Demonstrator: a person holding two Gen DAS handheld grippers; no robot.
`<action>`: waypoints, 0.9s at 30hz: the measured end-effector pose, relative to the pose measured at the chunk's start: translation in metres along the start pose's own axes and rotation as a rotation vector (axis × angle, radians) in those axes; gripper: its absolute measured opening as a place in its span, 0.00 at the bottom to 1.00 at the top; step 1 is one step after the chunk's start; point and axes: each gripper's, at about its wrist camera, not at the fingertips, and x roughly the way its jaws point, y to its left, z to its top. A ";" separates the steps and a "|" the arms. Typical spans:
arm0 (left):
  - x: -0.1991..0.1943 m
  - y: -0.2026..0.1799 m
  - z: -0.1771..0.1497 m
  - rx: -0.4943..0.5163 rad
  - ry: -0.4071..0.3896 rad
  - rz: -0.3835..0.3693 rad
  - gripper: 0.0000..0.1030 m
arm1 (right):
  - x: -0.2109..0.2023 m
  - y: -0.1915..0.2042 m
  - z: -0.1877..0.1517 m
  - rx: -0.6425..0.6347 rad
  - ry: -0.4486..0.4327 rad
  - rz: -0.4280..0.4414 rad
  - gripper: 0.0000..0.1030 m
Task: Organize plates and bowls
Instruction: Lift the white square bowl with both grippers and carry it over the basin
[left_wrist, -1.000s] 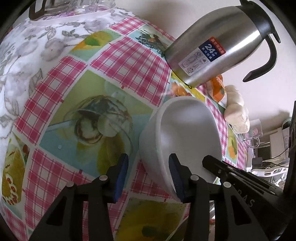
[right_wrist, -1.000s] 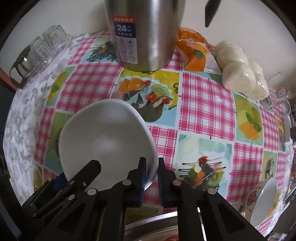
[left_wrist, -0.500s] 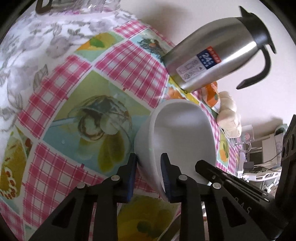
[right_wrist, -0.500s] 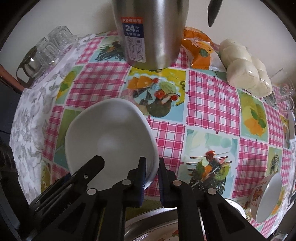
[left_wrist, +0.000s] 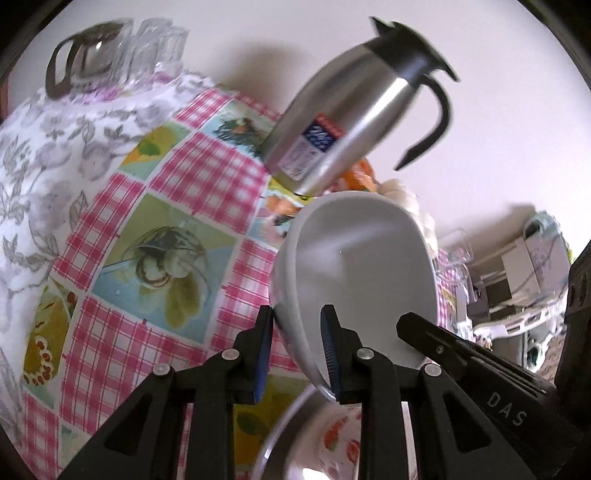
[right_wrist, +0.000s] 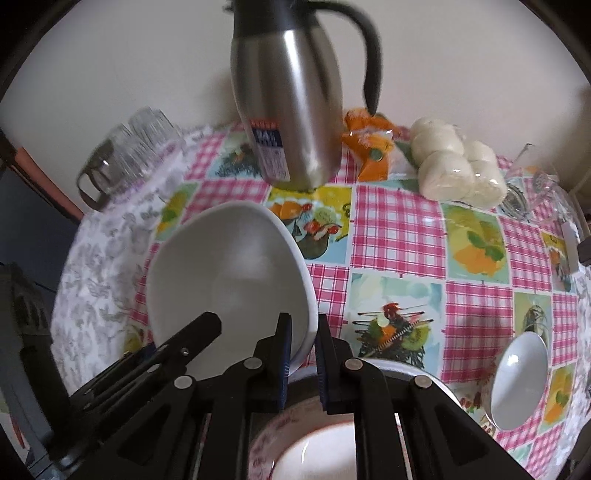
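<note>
The task looks to be in its middle. A plain white ceramic bowl (right_wrist: 229, 280) is carried clear of the table, held at two places on its rim: the left claw (left_wrist: 297, 349) is clamped on the rim at the lower centre of the left wrist view, and the right claw (right_wrist: 303, 356) is clamped on the opposite rim at the lower centre of the right wrist view. Directly beneath, at the bottom edge of both views, sits a red-patterned white bowl inside a metal-rimmed dish (right_wrist: 317, 454), which is probably the stack the white bowl is bound for. A second small white bowl with a patterned outside (right_wrist: 519, 380) lies alone at the lower right of the right wrist view, so at least that one appears left to gather.

The held bowl is tilted, with its mouth facing up and toward the cameras. Its oval outline runs from the lower centre toward the upper middle of each frame, its far rim pointing at the stainless steel thermos jug with a black handle (right_wrist: 291, 110). The pink checked oilcloth table (right_wrist: 402, 229) lies below.
</note>
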 end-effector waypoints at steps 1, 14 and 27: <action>-0.004 -0.003 -0.002 0.011 -0.006 0.000 0.26 | -0.006 -0.001 -0.003 -0.001 -0.011 0.000 0.13; -0.039 -0.034 -0.027 0.107 -0.058 0.035 0.26 | -0.055 -0.021 -0.047 0.031 -0.126 0.074 0.13; -0.056 -0.061 -0.058 0.207 -0.084 0.070 0.26 | -0.089 -0.040 -0.100 0.094 -0.276 0.173 0.15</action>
